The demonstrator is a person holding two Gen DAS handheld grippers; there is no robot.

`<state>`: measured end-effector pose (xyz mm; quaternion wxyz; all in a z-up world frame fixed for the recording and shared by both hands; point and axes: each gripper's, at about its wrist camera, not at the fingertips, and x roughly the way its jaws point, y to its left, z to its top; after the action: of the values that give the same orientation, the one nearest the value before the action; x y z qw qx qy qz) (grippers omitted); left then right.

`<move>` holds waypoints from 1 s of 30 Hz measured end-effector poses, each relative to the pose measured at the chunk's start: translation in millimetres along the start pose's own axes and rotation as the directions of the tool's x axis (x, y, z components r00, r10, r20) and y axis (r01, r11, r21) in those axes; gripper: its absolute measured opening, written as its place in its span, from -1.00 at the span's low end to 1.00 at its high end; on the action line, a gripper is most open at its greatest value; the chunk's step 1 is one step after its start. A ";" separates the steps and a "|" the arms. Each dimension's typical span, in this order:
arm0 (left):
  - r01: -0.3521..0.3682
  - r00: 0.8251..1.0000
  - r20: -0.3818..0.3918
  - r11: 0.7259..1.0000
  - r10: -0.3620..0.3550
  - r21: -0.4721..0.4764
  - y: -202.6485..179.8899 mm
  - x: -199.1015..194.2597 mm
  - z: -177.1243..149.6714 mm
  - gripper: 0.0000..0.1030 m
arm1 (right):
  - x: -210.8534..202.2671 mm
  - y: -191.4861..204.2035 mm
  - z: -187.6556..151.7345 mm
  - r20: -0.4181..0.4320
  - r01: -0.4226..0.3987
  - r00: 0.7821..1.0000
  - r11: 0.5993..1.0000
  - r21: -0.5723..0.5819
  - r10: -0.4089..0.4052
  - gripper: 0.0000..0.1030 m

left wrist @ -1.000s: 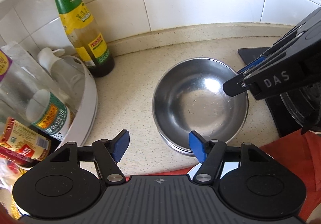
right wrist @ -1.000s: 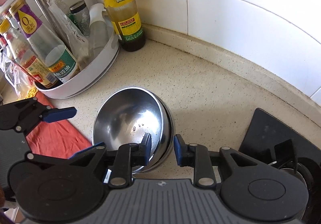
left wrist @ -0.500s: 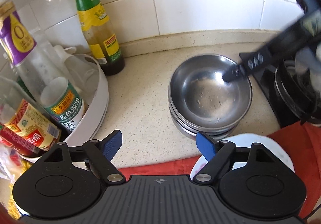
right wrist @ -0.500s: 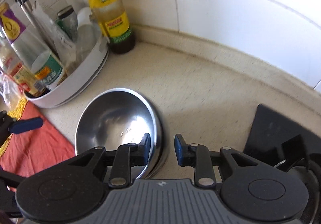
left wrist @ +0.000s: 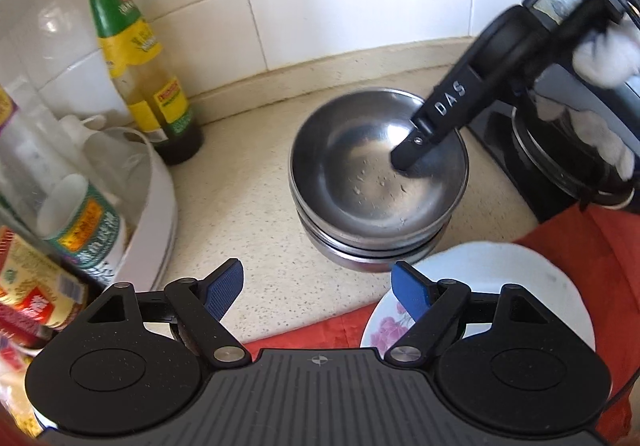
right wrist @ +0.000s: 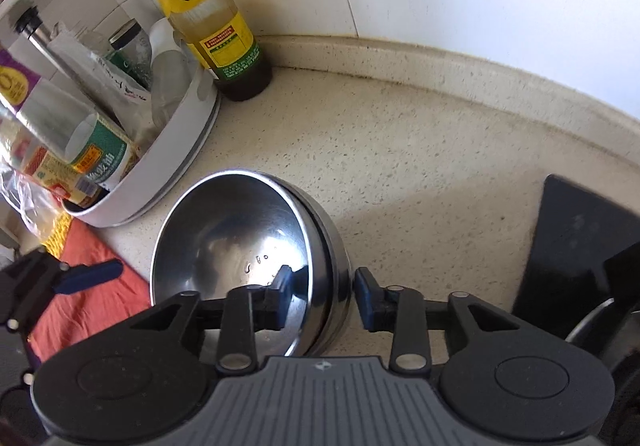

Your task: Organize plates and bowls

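Observation:
A stack of steel bowls (left wrist: 360,182) stands on the speckled counter, with the top bowl (right wrist: 224,238) nested in it. My right gripper (right wrist: 323,280) straddles the near rim of the bowls, one finger inside and one outside. Its jaws are opening, and the pads stand off the metal. In the left wrist view one of its fingers (left wrist: 416,150) reaches down into the bowl. My left gripper (left wrist: 318,276) hangs open over the counter in front of the stack, holding nothing. A white plate with pink flowers (left wrist: 492,278) lies on a red cloth beside its right finger.
A green-capped sauce bottle (left wrist: 140,66) stands against the tiled wall. A white round caddy (left wrist: 164,202) full of bottles is at the left. A black stove with a pot (left wrist: 560,166) is at the right, and the red cloth (right wrist: 92,306) covers the front edge.
The right gripper came down with the top bowl into the stack and its jaws spread off the rim. The left gripper widened and drew back, bringing the plate into view.

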<state>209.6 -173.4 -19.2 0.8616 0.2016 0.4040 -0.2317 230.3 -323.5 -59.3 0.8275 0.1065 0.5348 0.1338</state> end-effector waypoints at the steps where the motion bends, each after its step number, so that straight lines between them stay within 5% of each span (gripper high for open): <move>1: 0.016 1.000 -0.012 1.000 -0.016 -0.006 2.5 2.8 -1.0 0.67 | 1.6 -0.8 1.2 -0.002 -0.007 1.000 1.000 0.007 0.007 -0.26; 14: 0.210 0.977 0.016 0.974 -0.212 0.088 15.6 42.0 2.9 0.79 | 17.2 -14.9 -2.5 0.008 -0.119 0.993 0.983 0.139 0.119 -0.01; 30: 0.319 0.930 0.134 0.933 -0.342 0.169 33.0 68.2 -0.6 0.95 | 22.5 -20.2 12.4 0.009 -0.166 0.986 0.984 0.071 0.165 0.02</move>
<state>266.5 -162.4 -68.2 0.8231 0.1728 0.3434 -0.4179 252.6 -335.5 -80.0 0.8101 0.1803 0.5271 0.1827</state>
